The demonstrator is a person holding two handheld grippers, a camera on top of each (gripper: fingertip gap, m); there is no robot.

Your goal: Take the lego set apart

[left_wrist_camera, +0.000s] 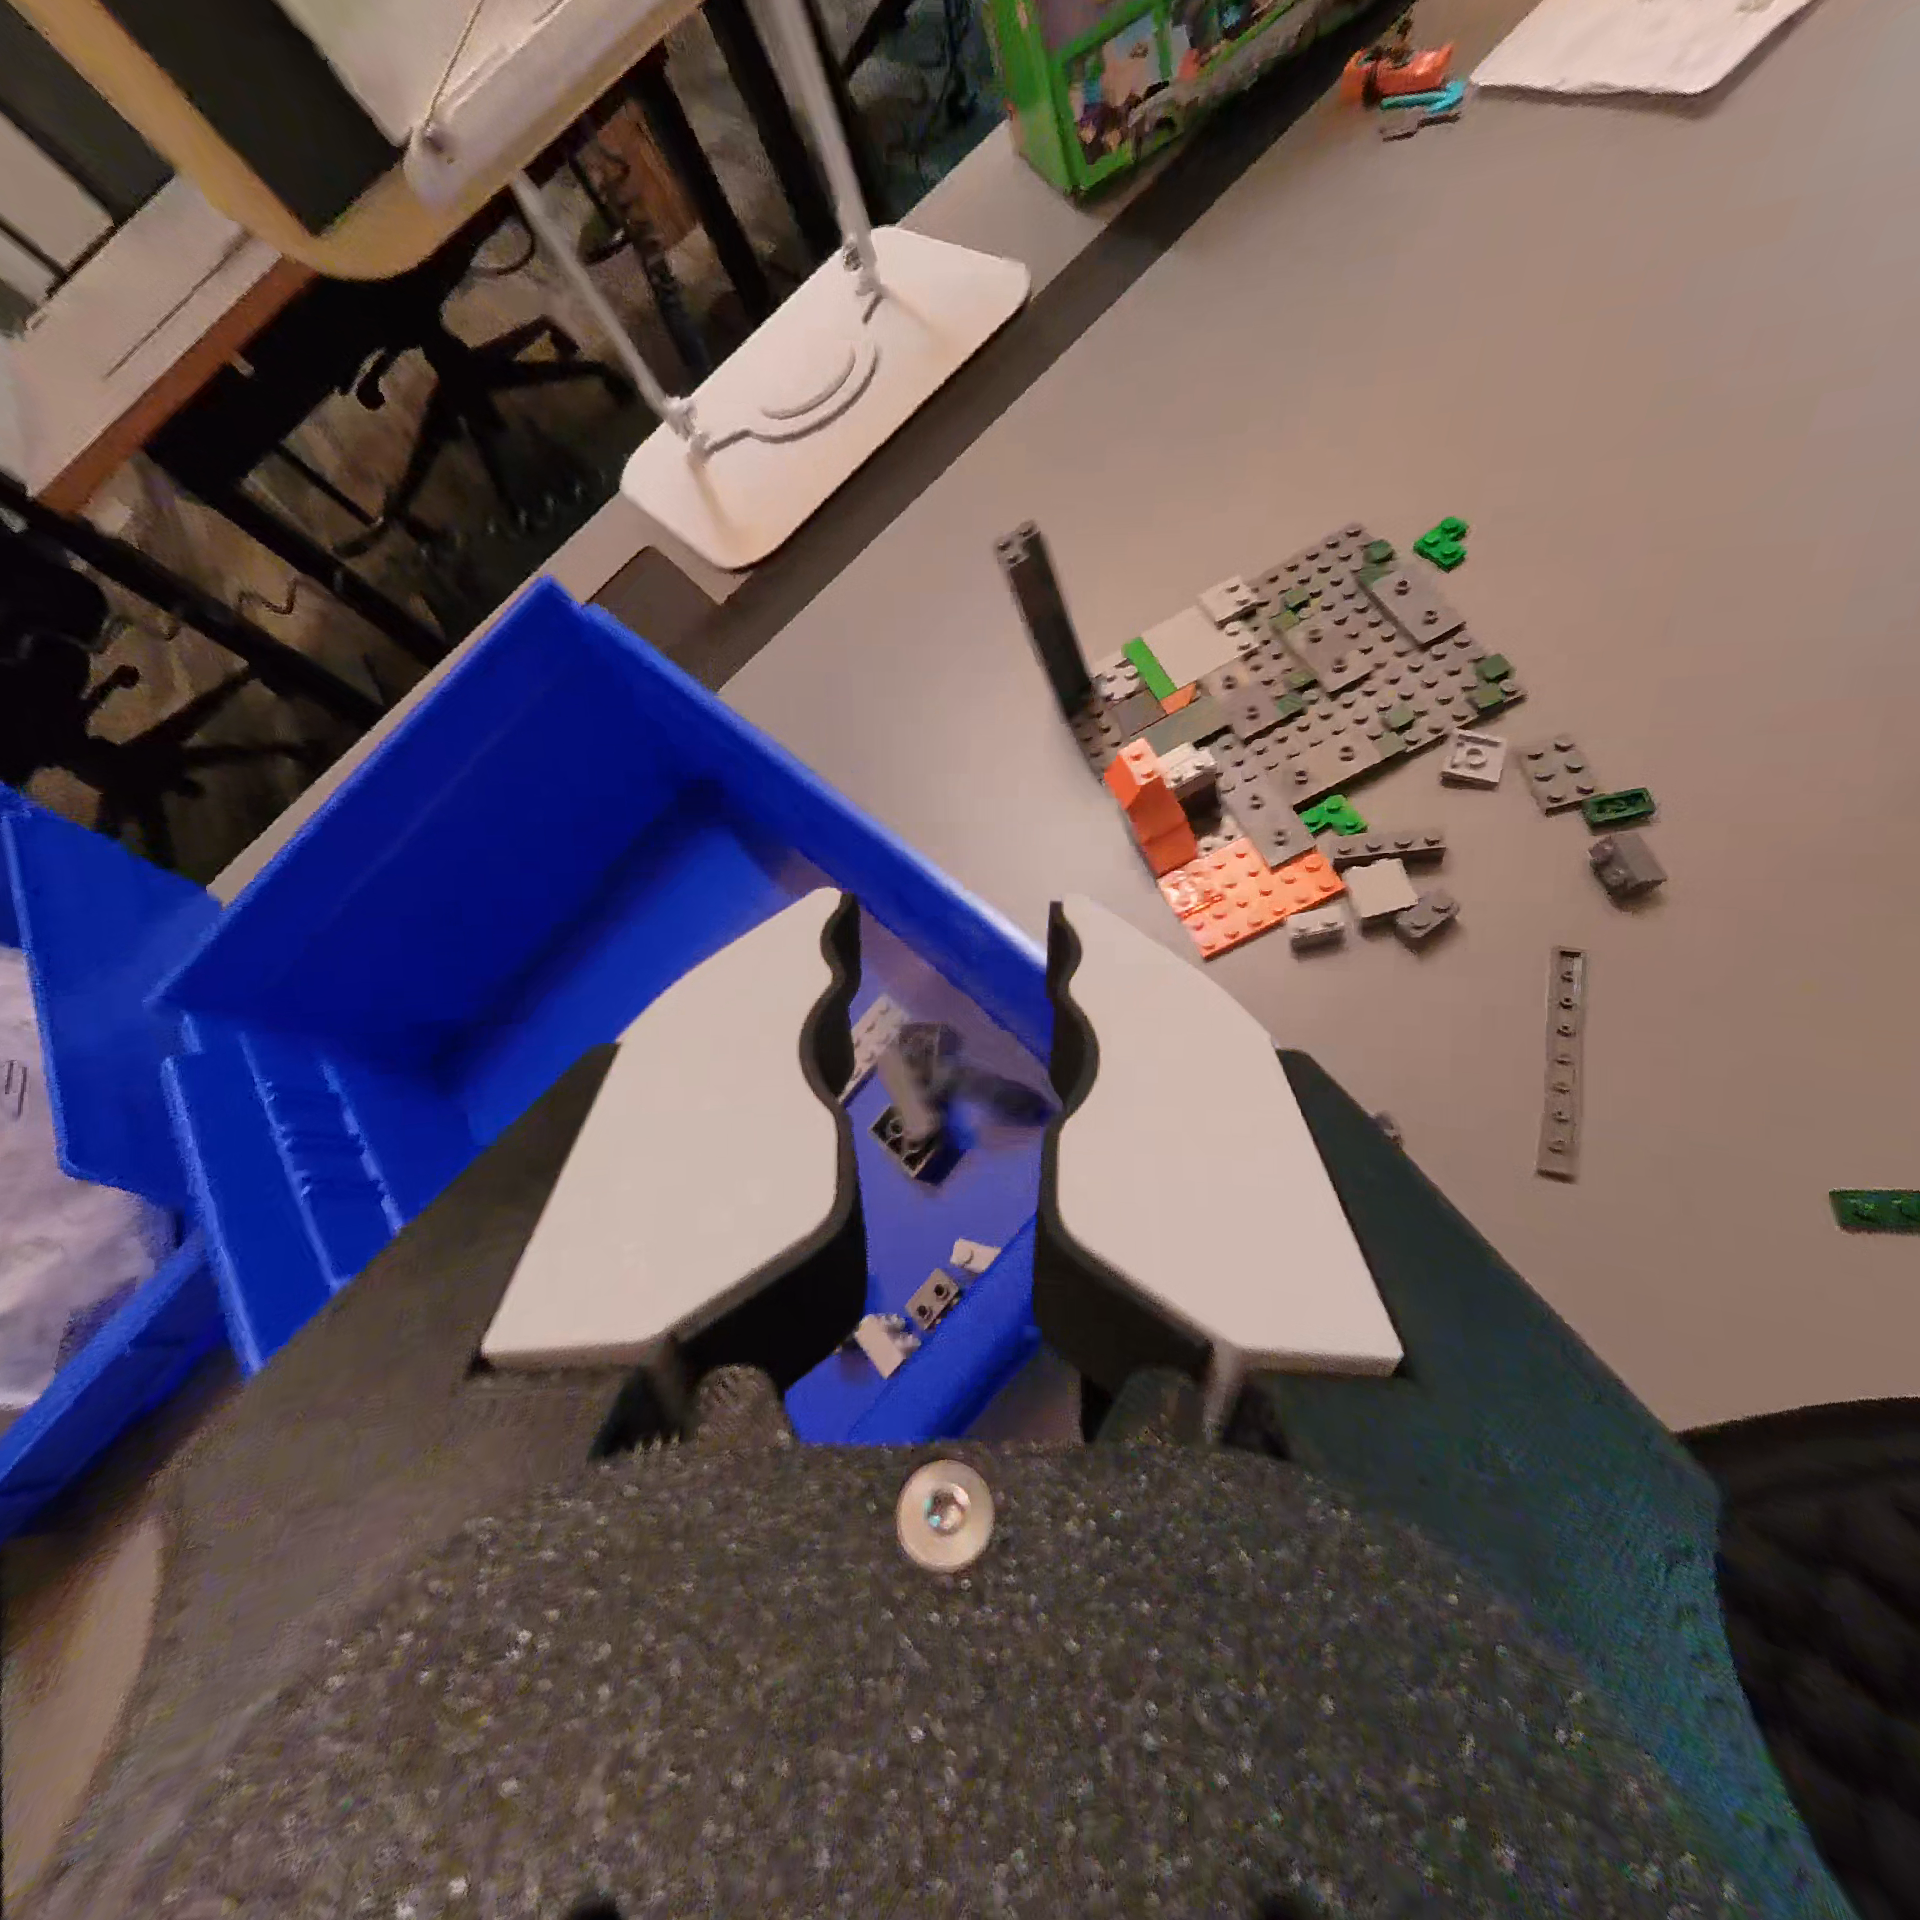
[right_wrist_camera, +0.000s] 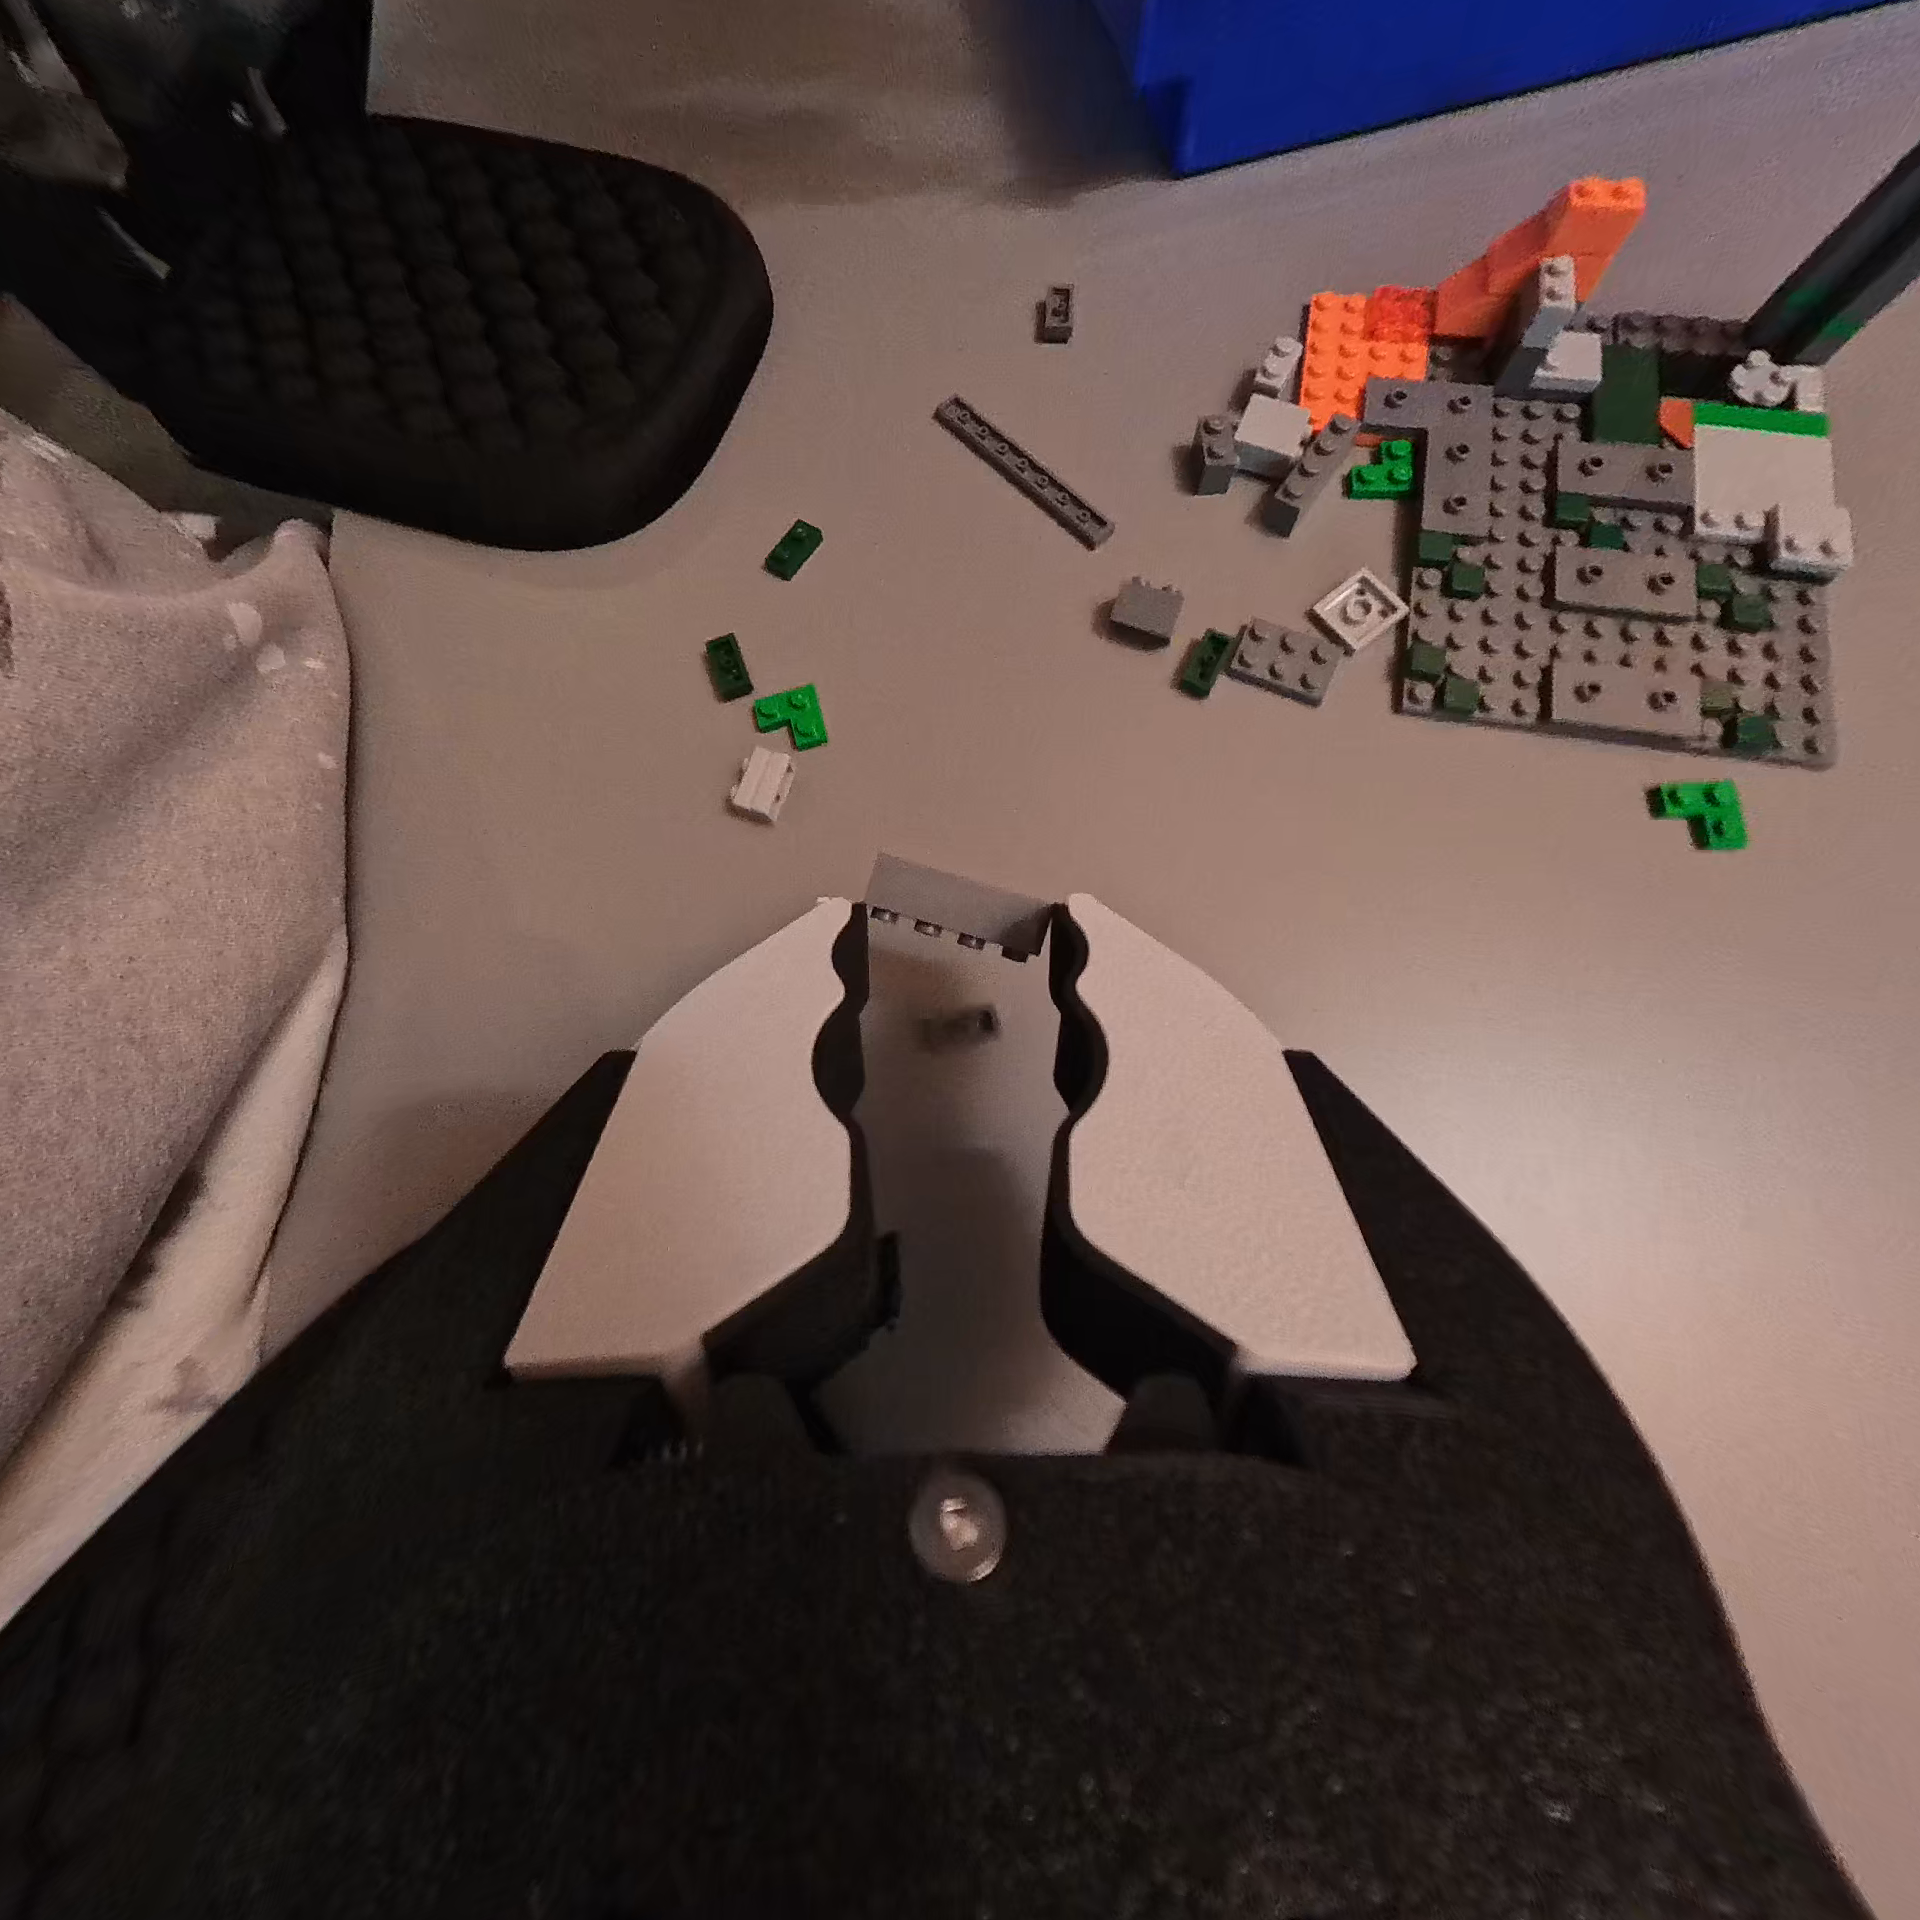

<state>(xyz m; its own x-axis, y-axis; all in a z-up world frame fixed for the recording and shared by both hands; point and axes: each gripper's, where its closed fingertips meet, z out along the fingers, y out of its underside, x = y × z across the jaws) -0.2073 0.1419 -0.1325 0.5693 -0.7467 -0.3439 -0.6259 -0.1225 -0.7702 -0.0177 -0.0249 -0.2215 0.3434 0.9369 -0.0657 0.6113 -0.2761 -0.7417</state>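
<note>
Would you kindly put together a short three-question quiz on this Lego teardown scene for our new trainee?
1. True or false: the right gripper holds a light grey Lego piece at its fingertips.
2. Over which container does the left gripper hover? A) green Lego box B) blue bin C) white lamp base
3. What colour are the tallest stacked bricks on the grey baseplate?

Key: 1 true; 2 B, with loose grey pieces already inside the bin; 3 orange.
</note>
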